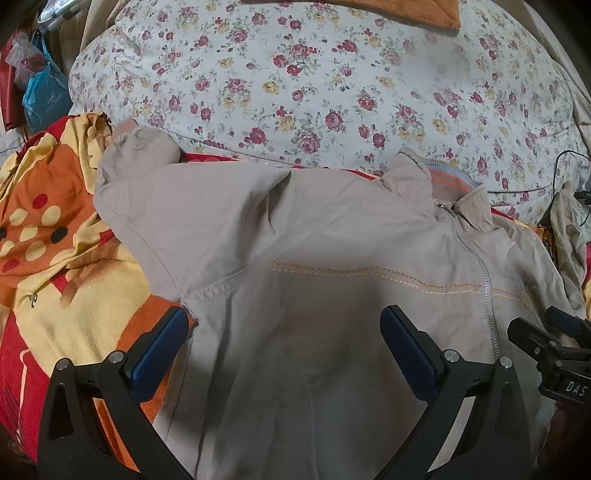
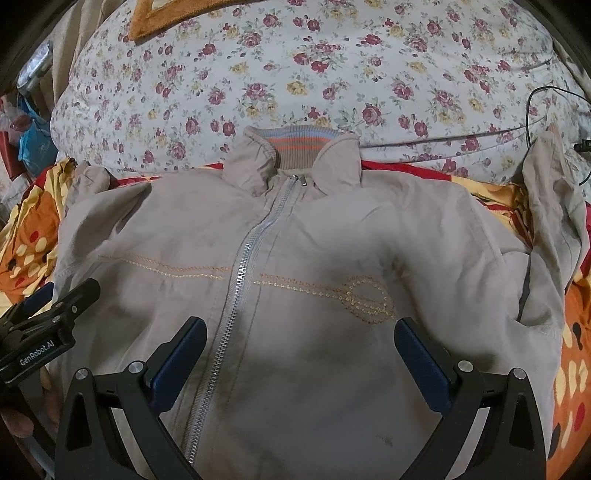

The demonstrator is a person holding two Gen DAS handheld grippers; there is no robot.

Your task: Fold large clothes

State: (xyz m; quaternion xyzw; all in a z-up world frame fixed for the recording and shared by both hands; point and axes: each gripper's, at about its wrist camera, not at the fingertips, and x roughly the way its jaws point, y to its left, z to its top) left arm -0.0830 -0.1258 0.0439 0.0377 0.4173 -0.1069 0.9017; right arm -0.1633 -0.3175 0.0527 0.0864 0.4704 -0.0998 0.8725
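Note:
A beige zip-up jacket [image 2: 314, 240] lies front up on the bed, zipped, collar away from me, with orange stitching across the chest. It also shows in the left wrist view [image 1: 295, 240]. Its left sleeve [image 1: 140, 151] bunches up near the pillow; its right sleeve [image 2: 550, 206] is folded upward. My left gripper [image 1: 284, 317] is open and empty above the jacket's left chest. My right gripper [image 2: 301, 328] is open and empty above the jacket's middle, right of the zipper [image 2: 243, 266]. Each gripper shows at the edge of the other's view.
A floral quilt [image 2: 332, 74] lies beyond the collar. A red, orange and yellow blanket [image 1: 55, 240] lies under the jacket. A black cable [image 2: 535, 107] runs across the right. Bags [image 1: 40, 88] hang at far left. An orange towel [image 1: 406, 11] lies at the far edge.

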